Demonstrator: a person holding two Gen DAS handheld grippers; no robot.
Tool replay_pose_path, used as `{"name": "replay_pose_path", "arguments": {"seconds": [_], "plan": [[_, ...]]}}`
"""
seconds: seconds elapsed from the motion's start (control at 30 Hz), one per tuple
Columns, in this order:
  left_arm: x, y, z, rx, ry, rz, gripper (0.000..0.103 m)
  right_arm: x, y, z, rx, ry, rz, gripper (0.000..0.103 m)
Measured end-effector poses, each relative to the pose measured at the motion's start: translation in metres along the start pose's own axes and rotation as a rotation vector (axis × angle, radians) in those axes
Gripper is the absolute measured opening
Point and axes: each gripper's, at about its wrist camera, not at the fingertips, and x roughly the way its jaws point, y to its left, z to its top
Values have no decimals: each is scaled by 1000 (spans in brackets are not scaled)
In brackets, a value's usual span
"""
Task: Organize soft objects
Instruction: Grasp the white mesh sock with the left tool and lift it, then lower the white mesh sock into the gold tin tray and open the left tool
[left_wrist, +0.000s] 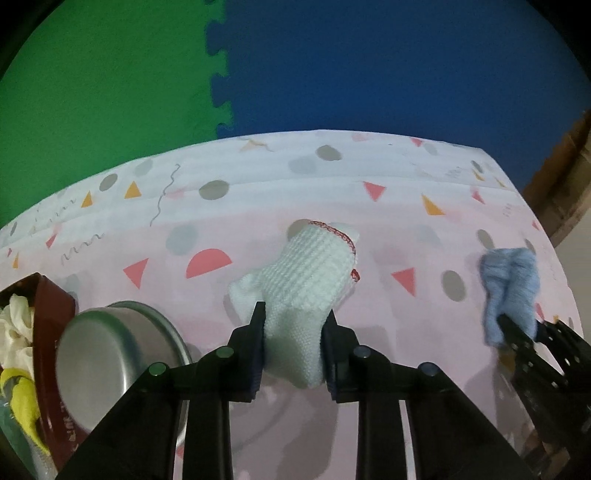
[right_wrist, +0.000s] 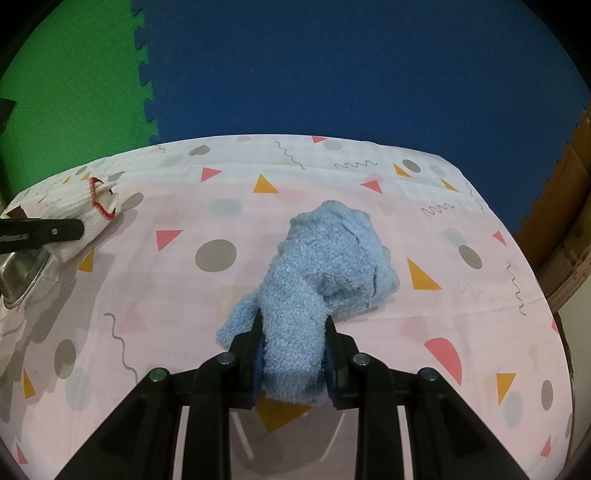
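Note:
My left gripper (left_wrist: 294, 314) is shut on a white knitted sock with a red-stitched cuff (left_wrist: 306, 273) and holds it over the patterned tablecloth (left_wrist: 369, 229). The sock also shows at the far left of the right wrist view (right_wrist: 85, 218). My right gripper (right_wrist: 293, 321) is shut on a fluffy light-blue sock (right_wrist: 325, 266), bunched up beyond the fingers. That blue sock (left_wrist: 511, 284) and the right gripper (left_wrist: 521, 330) show at the right of the left wrist view.
A metal bowl (left_wrist: 114, 358) lies tilted at the lower left, next to a dark red container (left_wrist: 51, 332) holding white and yellow cloths (left_wrist: 16, 332). Green and blue foam mats (left_wrist: 221, 74) lie beyond the table's far edge. A wooden edge (right_wrist: 561, 221) is at the right.

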Motion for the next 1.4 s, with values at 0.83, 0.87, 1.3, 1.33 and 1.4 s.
{"name": "replay_pose_path", "arguments": {"seconds": [0.83,0.87,1.3,1.33,1.4], "plan": [[-111,-18,-54,-12,-67,0,24,1,-4,0,18,5,31,27],[-115,-16,-55,-16,-69,-2,24,1,-4,0,18,5,31,27],[-162,56,-64,-107,-107,122,24,1,-4,1,20,6,33,27],[-164,63,-64,-117,-108,134,24,1,-4,1,20,6,33,27],[-168,81,-65,-147,-109,159,24,1,-4,1,20,6,33,27]]}}
